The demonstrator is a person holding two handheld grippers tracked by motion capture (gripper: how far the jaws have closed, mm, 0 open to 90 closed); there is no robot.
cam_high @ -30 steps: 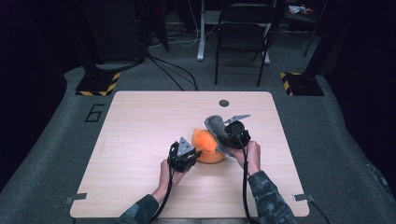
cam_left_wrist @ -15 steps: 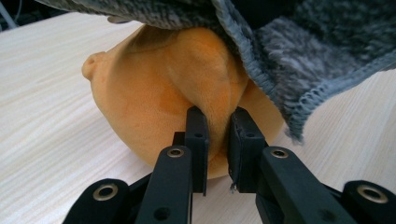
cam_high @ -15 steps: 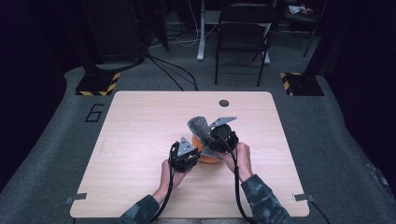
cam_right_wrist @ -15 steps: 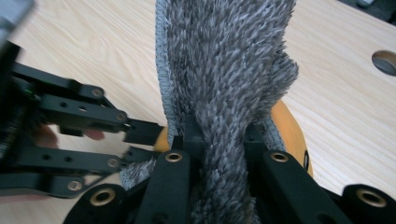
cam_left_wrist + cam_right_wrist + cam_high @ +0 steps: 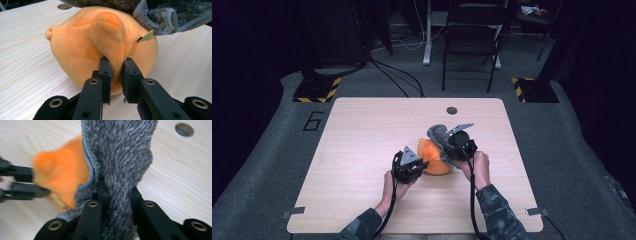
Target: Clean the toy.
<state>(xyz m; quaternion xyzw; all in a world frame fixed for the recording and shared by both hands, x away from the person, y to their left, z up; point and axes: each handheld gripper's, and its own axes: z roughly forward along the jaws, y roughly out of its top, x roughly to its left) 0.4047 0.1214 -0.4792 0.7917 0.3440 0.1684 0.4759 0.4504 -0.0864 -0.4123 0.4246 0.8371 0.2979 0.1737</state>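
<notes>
In the right gripper view the orange plush toy (image 5: 62, 172) beyond the fingers is blurred, and so is the left gripper (image 5: 47, 192) at its far side. The grey fuzzy cloth (image 5: 120, 157) runs off the top edge and covers the inner faces of the fingers (image 5: 103, 192) clamped on it. In the left gripper view the same cloth (image 5: 172, 15) is cut off at the top, and a small tag (image 5: 146, 37) past the fingers is too small to read.

overhead forward-down view, two close tong-mounted views
</notes>
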